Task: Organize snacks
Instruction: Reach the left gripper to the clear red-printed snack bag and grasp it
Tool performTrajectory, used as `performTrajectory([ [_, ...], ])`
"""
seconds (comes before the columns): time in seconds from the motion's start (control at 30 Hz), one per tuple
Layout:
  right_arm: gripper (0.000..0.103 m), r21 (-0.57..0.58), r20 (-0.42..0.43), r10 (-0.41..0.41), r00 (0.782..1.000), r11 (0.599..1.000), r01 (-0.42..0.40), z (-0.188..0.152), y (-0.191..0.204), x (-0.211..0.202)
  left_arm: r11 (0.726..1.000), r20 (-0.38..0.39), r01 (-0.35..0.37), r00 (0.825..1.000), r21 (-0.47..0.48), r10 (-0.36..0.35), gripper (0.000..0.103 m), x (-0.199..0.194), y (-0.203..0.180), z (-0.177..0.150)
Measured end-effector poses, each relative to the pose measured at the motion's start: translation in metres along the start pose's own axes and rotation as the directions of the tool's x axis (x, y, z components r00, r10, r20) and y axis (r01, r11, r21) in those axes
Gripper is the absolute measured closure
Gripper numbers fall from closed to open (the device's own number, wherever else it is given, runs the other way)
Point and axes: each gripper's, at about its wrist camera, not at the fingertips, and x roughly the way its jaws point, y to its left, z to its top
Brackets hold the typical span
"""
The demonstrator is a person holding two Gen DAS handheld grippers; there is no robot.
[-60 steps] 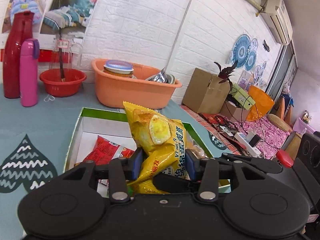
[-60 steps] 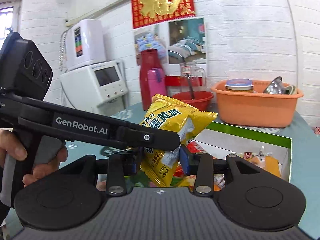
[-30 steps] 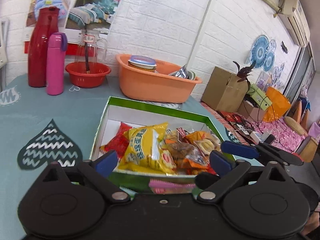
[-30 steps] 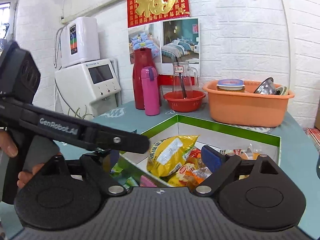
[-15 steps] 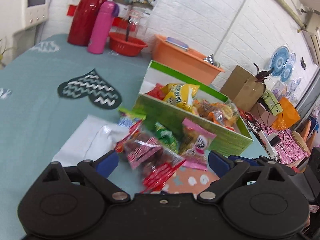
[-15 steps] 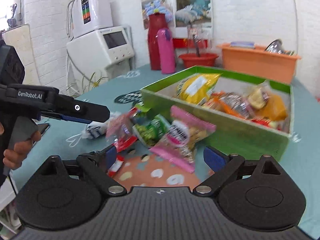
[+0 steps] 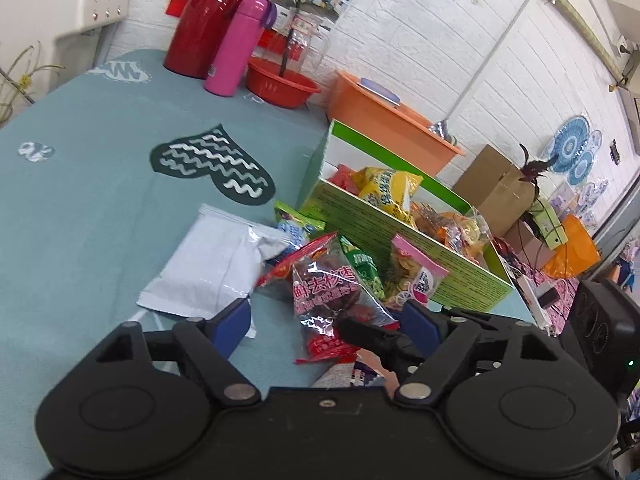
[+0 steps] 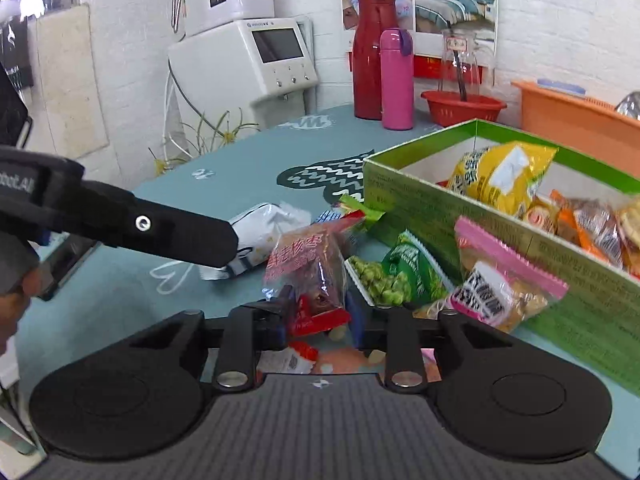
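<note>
A green cardboard box (image 7: 400, 236) (image 8: 460, 208) holds a yellow snack bag (image 7: 390, 192) (image 8: 500, 176) and several other packets. Loose snacks lie on the teal cloth in front of it. My right gripper (image 8: 318, 312) is shut on the lower end of a clear red date packet (image 8: 308, 264) (image 7: 328, 284). My left gripper (image 7: 326, 322) is open, its blue pads wide on either side of that same packet and apart from it. A green pea packet (image 8: 400, 276), a pink-topped packet (image 8: 500, 284) and a white packet (image 7: 216, 264) lie beside it.
At the back of the table stand a red thermos (image 7: 204, 20), a pink bottle (image 7: 240, 44), a red bowl (image 7: 280, 80) and an orange basin (image 7: 384, 116). A white appliance (image 8: 244, 64) stands at the left. The left gripper's arm (image 8: 160, 228) crosses the right wrist view.
Both grippers let go of the yellow bag, which now lies in the box. They drew back and sank to the loose pile. The right gripper shut on the date packet.
</note>
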Motion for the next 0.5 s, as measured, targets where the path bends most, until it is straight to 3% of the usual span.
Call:
performTrajectory([
  [0.2, 0.064, 0.047, -0.002, -0.013, 1.000, 0.999, 0.013, -0.019, -0.016, -0.034, 0.995, -0.060, 0.087, 0.995, 0.041, -0.084, 0.000, 0.022, -0.019, -0.003],
  [0.33, 0.063, 0.146, 0.013, -0.020, 1.000, 0.989, 0.018, -0.044, -0.030, -0.064, 0.989, -0.105, 0.136, 0.986, 0.052, -0.130, 0.000, 0.034, -0.034, -0.008],
  [0.5, 0.047, 0.158, -0.002, -0.079, 0.997, 0.984, 0.078, -0.057, -0.029, -0.078, 0.974, -0.149, 0.194, 0.973, 0.114, -0.176, 0.000, 0.038, -0.055, -0.017],
])
